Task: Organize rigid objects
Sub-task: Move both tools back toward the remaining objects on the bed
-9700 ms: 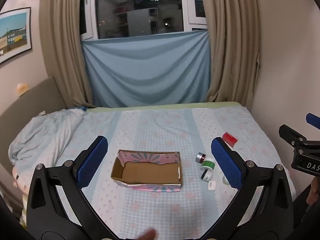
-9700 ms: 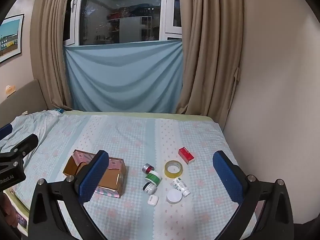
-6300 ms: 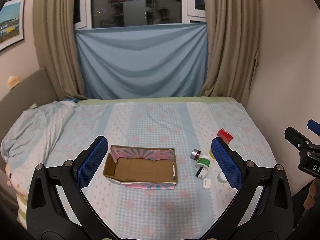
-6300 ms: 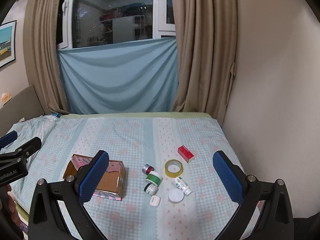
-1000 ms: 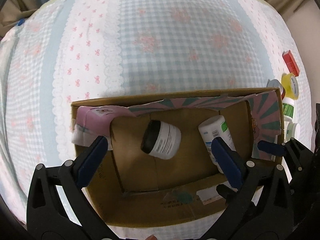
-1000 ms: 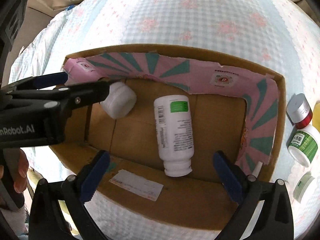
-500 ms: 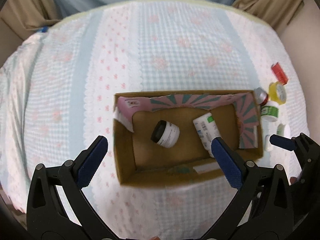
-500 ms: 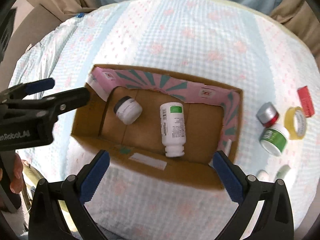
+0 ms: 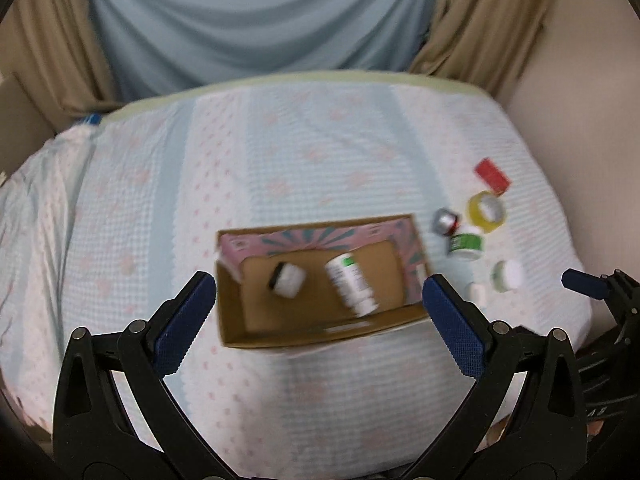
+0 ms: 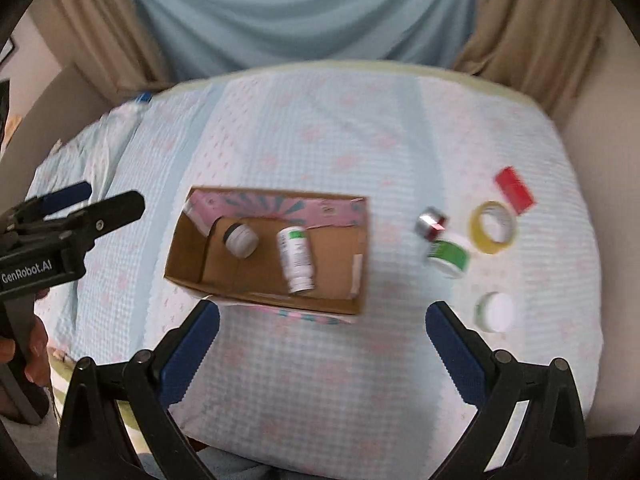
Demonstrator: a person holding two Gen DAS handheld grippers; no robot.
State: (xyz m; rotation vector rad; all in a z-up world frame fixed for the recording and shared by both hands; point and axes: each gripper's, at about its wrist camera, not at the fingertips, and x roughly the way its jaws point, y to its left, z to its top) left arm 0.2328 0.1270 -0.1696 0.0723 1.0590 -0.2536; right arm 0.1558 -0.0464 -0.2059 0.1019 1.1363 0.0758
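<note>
A: Where's the stuff?
B: White bottle (image 10: 296,259) and small jar (image 10: 240,239) lie inside the cardboard box (image 10: 188,264) on the bed (image 10: 320,128). Left gripper (image 9: 320,320) and right gripper (image 10: 322,344) both hang wide apart, holding nothing.

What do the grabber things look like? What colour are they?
Each gripper, left and right, is a black plastic frame with round silver bolts. Its two fingers carry bumpy dark blue pads. The left one's side shows white lettering, "GenRobot.AI".
</note>
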